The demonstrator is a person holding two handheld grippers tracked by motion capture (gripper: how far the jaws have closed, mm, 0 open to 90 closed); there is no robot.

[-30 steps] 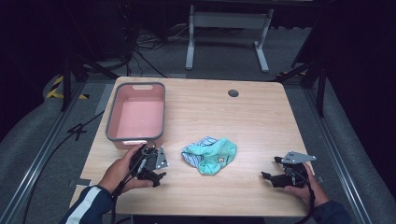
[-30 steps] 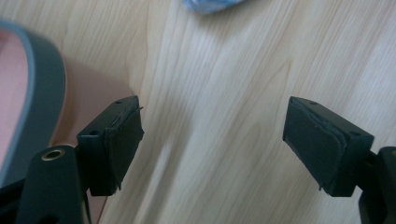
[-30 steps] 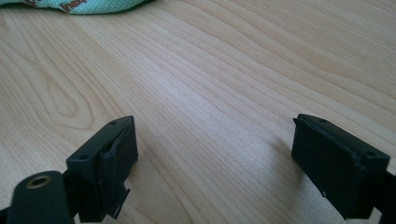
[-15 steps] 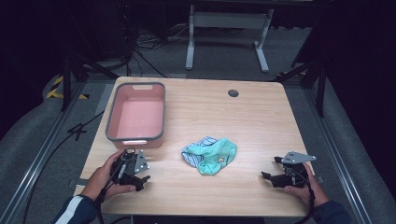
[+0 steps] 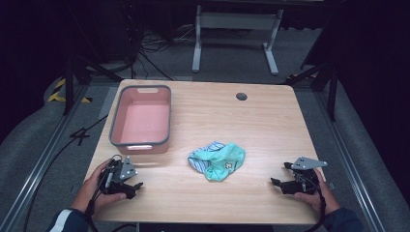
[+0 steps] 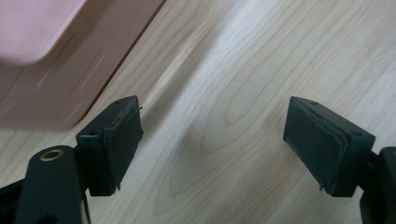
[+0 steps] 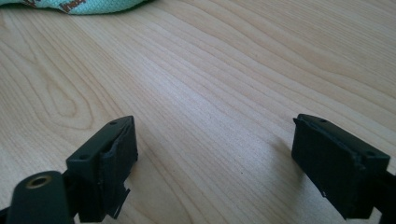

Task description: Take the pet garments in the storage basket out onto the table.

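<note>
Left claw (image 5: 137,185): jaws apart, nothing between them, low over bare bench (image 5: 270,121) at the near left corner. The pink bin (image 5: 141,121) stands just beyond it. Right claw (image 5: 279,175): jaws apart, empty, low over the near right corner, aimed toward the cloth (image 5: 217,159). The teal cloth lies crumpled mid-bench between both claws, apart from each.

Teal-green cloth (image 5: 217,160): small garment, crumpled in a loose heap, a striped white-and-blue fold showing at its near-left edge, small print on the knit. Lies flat on the tabletop (image 5: 270,130), between the left hand-held gripper (image 5: 135,186) and the right hand-held gripper (image 5: 276,182), apart from both. In the right gripper view its hem (image 7: 79,5) sits well ahead of the open jaws.
</note>
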